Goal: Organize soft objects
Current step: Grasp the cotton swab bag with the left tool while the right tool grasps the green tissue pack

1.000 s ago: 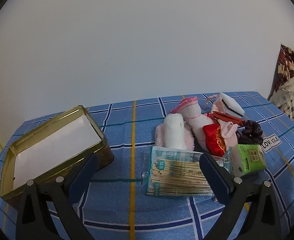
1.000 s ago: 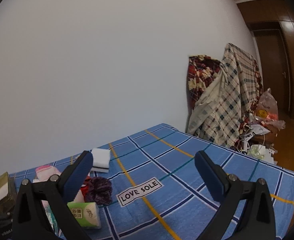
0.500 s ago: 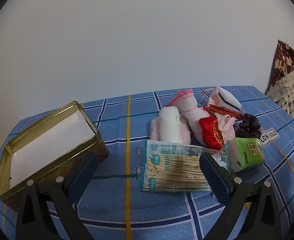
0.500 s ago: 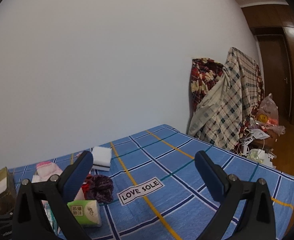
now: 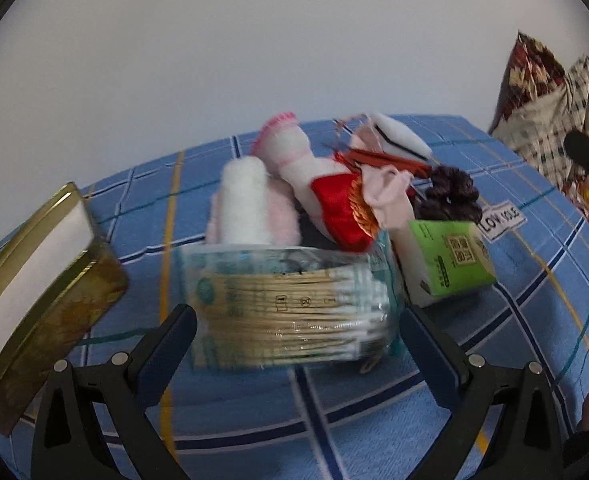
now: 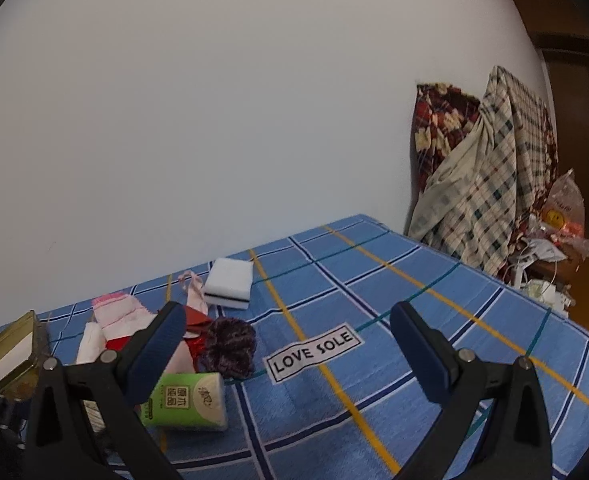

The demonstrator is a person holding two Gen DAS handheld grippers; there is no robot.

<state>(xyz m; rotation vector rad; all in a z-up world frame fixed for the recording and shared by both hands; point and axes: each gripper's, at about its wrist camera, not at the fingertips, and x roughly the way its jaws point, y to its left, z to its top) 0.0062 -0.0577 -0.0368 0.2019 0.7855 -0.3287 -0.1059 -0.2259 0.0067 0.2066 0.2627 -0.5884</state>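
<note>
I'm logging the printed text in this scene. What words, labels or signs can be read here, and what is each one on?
"LOVE SOLE": white label on the blue checked cloth, clear in the right wrist view.
Green tissue pack: printed characters and a small code square, too small to read.
Cotton swab bag: small printed symbols, blurred, unreadable.
Nothing else carries readable text.

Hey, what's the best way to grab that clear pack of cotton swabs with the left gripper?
Grip the cotton swab pack across its short ends, coming straight in from the near side. It lies flat on the blue cloth, long side crosswise, already framed by the open left gripper. The soft film should give, so probably close gently on the bundled sticks.
</note>
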